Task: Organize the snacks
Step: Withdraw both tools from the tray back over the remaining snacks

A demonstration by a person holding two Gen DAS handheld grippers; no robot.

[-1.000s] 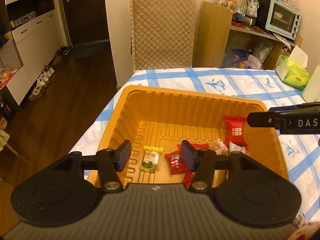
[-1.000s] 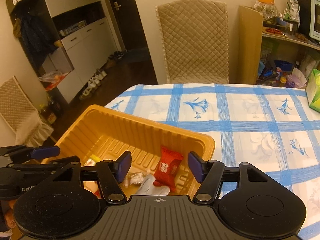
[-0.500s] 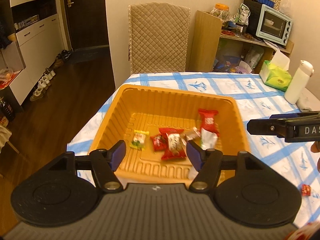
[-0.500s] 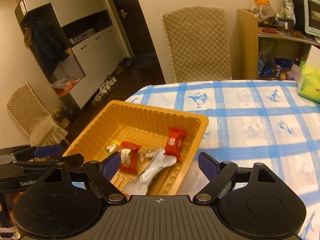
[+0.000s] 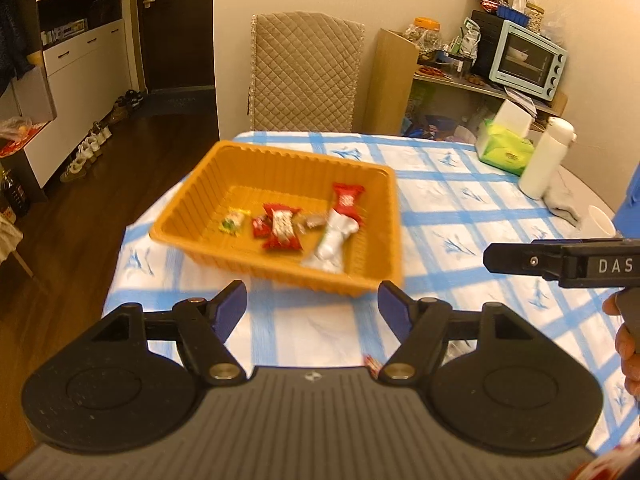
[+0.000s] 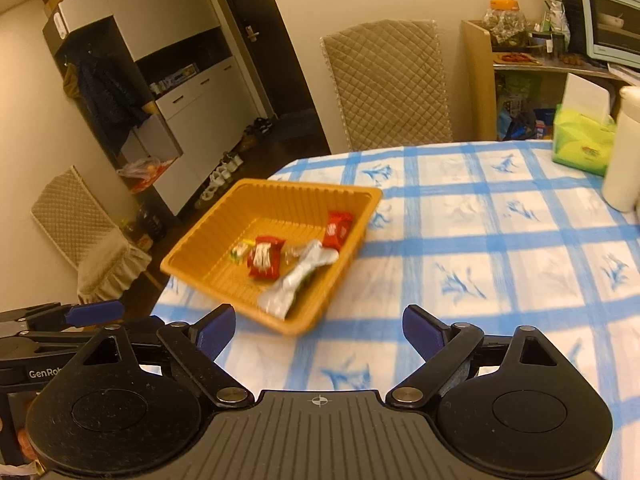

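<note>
While both grippers hang over the checked tablecloth (image 5: 460,216), the orange tray (image 5: 224,216) is the landmark.
Tray: near the table's corner, by the quilted chair (image 5: 306,72).
Snacks: red wrappers (image 5: 280,226), a silver packet (image 5: 334,242) and a green-yellow sweet (image 5: 233,222) lie inside the tray.
Left gripper (image 5: 312,306): short of the tray's near rim, jaws have just been opening, nothing between them.
Right gripper (image 6: 318,330): just short of the tray's near corner, jaws spread wide after opening, empty.
</note>
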